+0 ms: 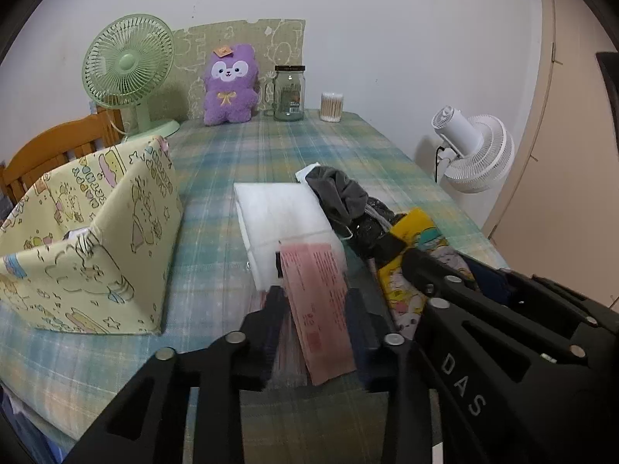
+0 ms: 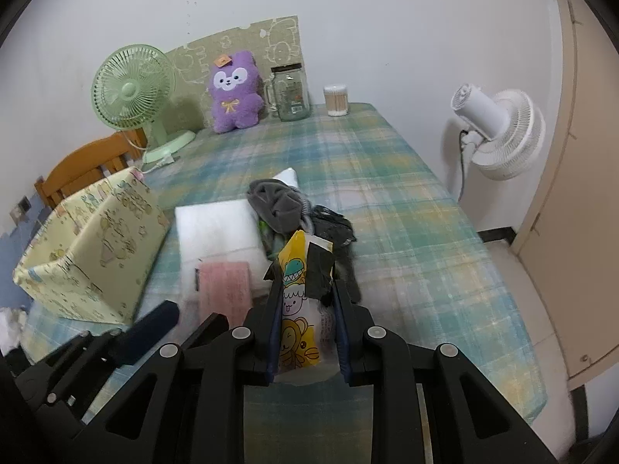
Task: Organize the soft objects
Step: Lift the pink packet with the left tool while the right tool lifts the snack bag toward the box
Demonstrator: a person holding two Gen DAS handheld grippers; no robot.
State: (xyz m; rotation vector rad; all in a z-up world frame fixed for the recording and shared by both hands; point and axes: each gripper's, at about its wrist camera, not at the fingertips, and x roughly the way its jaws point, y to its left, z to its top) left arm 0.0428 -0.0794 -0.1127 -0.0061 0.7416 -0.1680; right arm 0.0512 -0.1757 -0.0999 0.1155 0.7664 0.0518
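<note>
My left gripper [image 1: 318, 309] is shut on a pink flat packet [image 1: 321, 294], which sits blurred between its fingers above a white folded pad [image 1: 278, 208]. In the right wrist view my right gripper [image 2: 306, 290] is shut on a yellow cartoon-print packet [image 2: 296, 324], raised a little off the plaid tablecloth [image 2: 387, 201]. A scrap of black fabric [image 2: 321, 270] hangs against that packet. Behind it lie a crumpled grey cloth [image 2: 276, 205] and a dark lacy piece [image 2: 332, 224]. A pale yellow fabric box [image 1: 116, 208] stands open at the left.
At the back wall are a purple plush [image 1: 230, 85], a green desk fan [image 1: 127, 65], a glass jar [image 1: 289, 92] and a cotton-swab tub [image 1: 331, 106]. A white fan [image 1: 476, 150] stands off the table's right edge. A wooden chair back [image 1: 58, 143] shows behind the box.
</note>
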